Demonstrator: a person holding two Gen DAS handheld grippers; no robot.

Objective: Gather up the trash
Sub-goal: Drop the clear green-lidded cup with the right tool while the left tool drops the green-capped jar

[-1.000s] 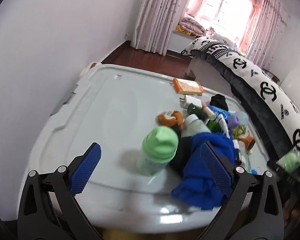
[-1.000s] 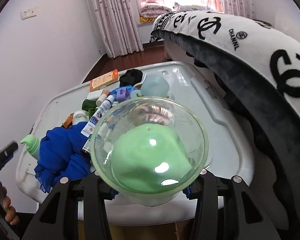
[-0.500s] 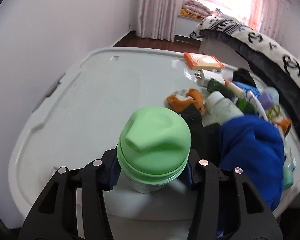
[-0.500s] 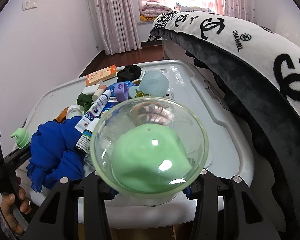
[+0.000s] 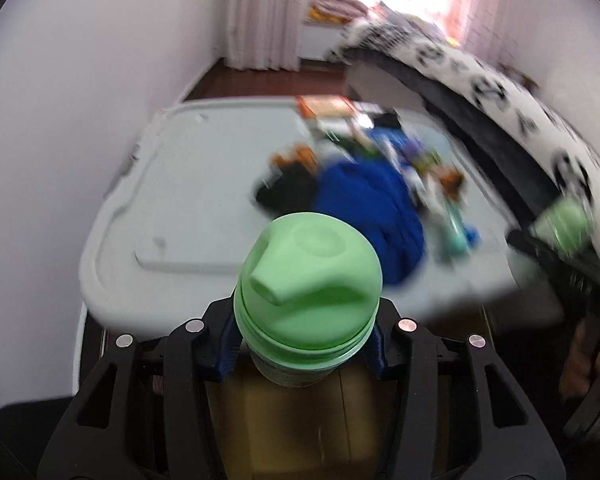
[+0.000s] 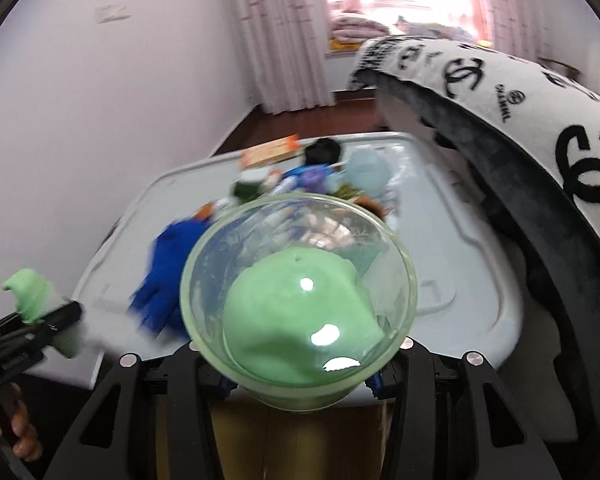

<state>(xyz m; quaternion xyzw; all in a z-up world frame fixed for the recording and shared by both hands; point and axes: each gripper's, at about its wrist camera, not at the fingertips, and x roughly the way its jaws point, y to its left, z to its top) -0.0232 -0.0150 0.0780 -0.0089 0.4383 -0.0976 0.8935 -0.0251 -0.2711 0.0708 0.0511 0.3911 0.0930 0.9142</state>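
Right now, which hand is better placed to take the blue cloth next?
Neither yet: left gripper holds the green-capped bottle, right gripper the clear-domed bottle. The blue cloth lies nearer the left.

In the left wrist view we see the pile of small items (image 5: 416,168) on the pale grey plastic counter (image 5: 204,184) too smeared to identify. The green-capped bottle (image 5: 308,280) hides its own lower body and most of the blue finger pads (image 5: 228,344). At the lower left of the right wrist view, a hand (image 6: 18,436) is cut off by the frame edge.
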